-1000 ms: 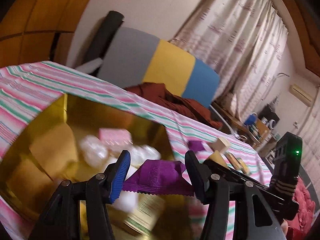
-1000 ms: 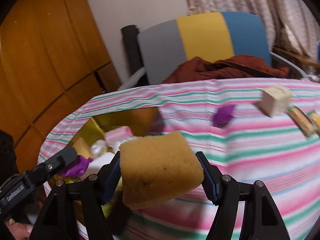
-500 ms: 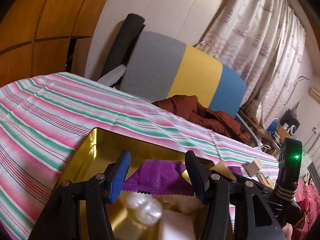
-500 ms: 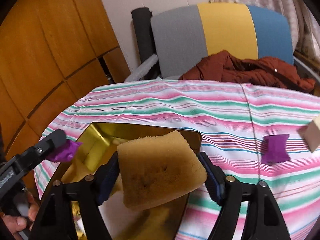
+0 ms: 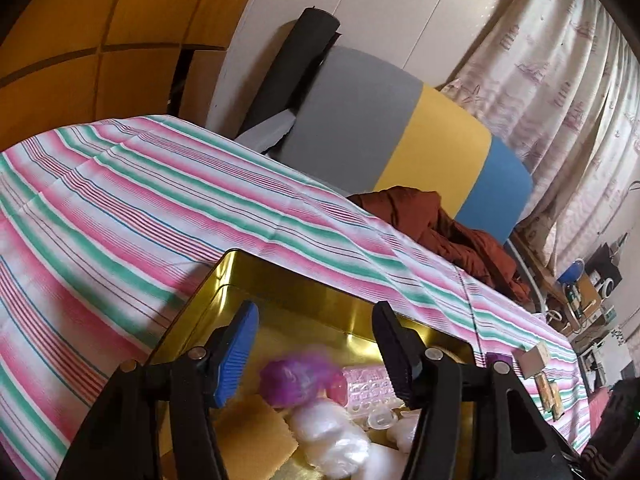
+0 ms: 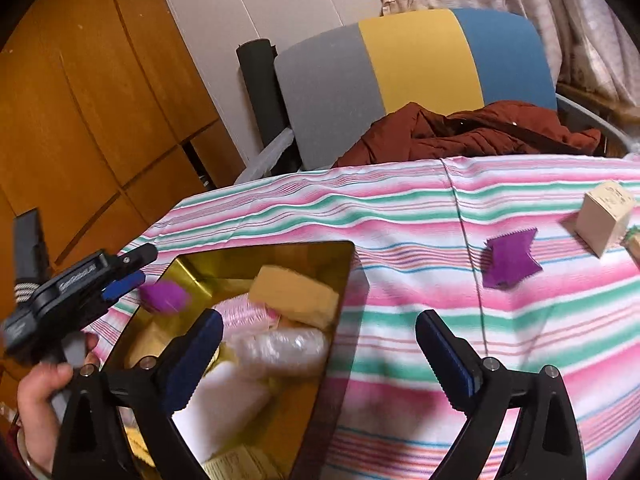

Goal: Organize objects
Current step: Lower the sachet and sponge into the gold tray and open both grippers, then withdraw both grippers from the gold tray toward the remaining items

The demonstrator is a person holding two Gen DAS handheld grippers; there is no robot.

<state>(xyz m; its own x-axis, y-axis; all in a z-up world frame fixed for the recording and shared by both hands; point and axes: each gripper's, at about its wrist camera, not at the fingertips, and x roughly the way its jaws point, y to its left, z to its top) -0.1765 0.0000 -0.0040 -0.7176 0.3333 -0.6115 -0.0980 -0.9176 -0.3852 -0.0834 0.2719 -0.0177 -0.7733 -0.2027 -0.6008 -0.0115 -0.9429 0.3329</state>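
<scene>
My left gripper (image 5: 316, 354) hangs over the gold tin (image 5: 280, 266), its jaws opening. A blurred purple packet (image 5: 296, 380) sits loose below them, touching neither pad. In the right wrist view that packet (image 6: 164, 296) is just under the left gripper (image 6: 138, 270). My right gripper (image 6: 320, 360) stands wide and still opening at the tin's right rim (image 6: 344, 280), with nothing between its fingers. The yellow sponge (image 6: 296, 292) lies blurred inside the tin on a pink pack and clear plastic wraps. A second purple packet (image 6: 510, 258) lies on the striped cloth.
A cream box (image 6: 604, 216) and snack bars (image 5: 550, 394) lie at the table's right. Behind the table is a chair with a grey, yellow and blue back (image 6: 416, 60) and a rust jacket (image 6: 472, 132). A hand (image 6: 40, 400) holds the left gripper.
The right gripper opened wide and let go of the sponge, which now lies in the tin. The left jaws widened and released the purple packet. Both grippers moved over the tin.
</scene>
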